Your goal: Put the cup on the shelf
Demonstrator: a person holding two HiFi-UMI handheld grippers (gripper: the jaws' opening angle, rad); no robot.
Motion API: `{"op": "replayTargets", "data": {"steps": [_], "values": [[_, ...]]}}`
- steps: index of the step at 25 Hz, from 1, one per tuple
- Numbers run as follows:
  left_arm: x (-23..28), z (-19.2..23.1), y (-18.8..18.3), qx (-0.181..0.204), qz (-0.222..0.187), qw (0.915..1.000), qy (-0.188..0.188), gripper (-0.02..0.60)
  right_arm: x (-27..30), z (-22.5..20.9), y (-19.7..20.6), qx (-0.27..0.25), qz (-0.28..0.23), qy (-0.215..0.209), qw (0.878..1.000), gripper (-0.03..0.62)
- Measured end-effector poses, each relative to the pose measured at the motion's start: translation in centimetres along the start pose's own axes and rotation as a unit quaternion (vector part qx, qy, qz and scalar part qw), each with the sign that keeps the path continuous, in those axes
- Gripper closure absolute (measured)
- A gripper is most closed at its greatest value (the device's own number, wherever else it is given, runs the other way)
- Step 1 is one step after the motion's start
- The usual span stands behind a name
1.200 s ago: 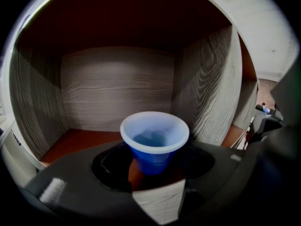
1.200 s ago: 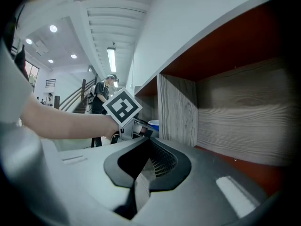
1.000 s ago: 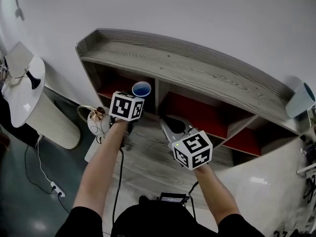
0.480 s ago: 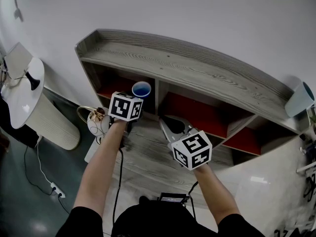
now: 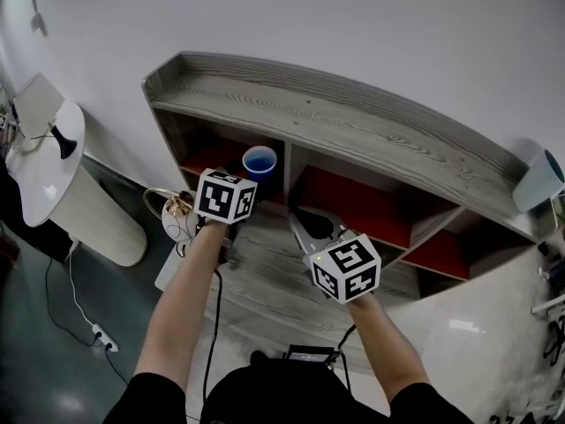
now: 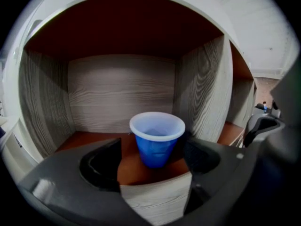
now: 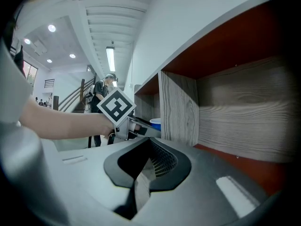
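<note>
The person's forearms reach forward, one tool in each hand. The right tool (image 7: 143,166) is clenched, jaws together with nothing between them, and it hangs before the front edge of the shelf (image 5: 353,131), facing the middle compartment just right of the upright divider (image 5: 284,170). The left tool (image 6: 153,161) is held at the mouth of the left-end compartment. Its jaws have just been opening and now stand wide, released, with neither pad pressing on anything. The blue cup (image 6: 156,145) stands between them. It is upright on the reddish floor of that compartment, close to the front edge and nearer the divider than the outer side wall. Behind it is the compartment's wood-grain back panel, and beyond the shelf's long top board rises a plain white wall (image 5: 353,34).
</note>
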State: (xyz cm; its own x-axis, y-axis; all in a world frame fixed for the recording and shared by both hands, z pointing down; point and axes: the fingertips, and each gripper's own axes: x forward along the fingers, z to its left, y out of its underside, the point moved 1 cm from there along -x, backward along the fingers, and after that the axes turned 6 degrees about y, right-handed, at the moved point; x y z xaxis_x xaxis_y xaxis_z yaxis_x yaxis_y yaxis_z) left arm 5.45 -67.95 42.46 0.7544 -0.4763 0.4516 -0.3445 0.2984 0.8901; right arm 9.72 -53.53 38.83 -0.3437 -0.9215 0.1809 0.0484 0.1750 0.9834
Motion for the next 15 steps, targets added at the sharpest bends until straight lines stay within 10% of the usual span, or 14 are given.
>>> {"op": "replayTargets", "data": {"steps": [15], "values": [[-7.1,-2.4,0.9,0.002,-0.072,0.9974,-0.008,0.259,-0.6,0.4,-0.2,-0.005,-0.01,0.009,1.0,0.582]]}}
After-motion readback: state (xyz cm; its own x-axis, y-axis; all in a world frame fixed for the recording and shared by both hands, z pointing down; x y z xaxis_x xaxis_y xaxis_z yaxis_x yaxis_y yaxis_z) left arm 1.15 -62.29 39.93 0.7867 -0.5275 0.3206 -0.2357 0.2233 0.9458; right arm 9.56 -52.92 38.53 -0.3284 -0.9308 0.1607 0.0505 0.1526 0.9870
